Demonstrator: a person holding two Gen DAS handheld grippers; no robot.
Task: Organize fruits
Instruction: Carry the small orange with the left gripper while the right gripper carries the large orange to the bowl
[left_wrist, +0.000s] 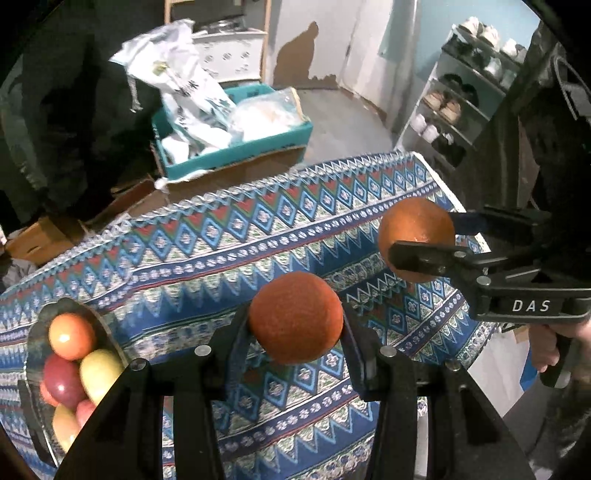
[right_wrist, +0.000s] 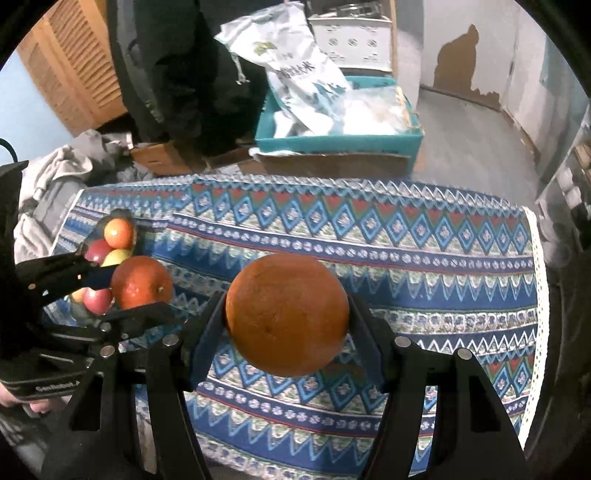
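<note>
My left gripper (left_wrist: 295, 325) is shut on an orange (left_wrist: 295, 317) and holds it above the patterned tablecloth (left_wrist: 229, 251). It also shows in the right wrist view (right_wrist: 142, 282) at the left, just right of the bowl. My right gripper (right_wrist: 286, 314) is shut on a larger orange (right_wrist: 287, 314), held above the cloth; it shows in the left wrist view (left_wrist: 416, 240) at the right. A metal bowl (left_wrist: 38, 332) holds several apples (left_wrist: 72, 336) at the table's left; it also shows in the right wrist view (right_wrist: 118, 232).
Behind the table stands a teal box (left_wrist: 236, 147) with white bags (left_wrist: 192, 85) on cardboard boxes. A shoe rack (left_wrist: 461, 99) stands at the right. Grey clothes (right_wrist: 55, 177) lie off the table's left end. The table's right edge (right_wrist: 535, 295) drops to the floor.
</note>
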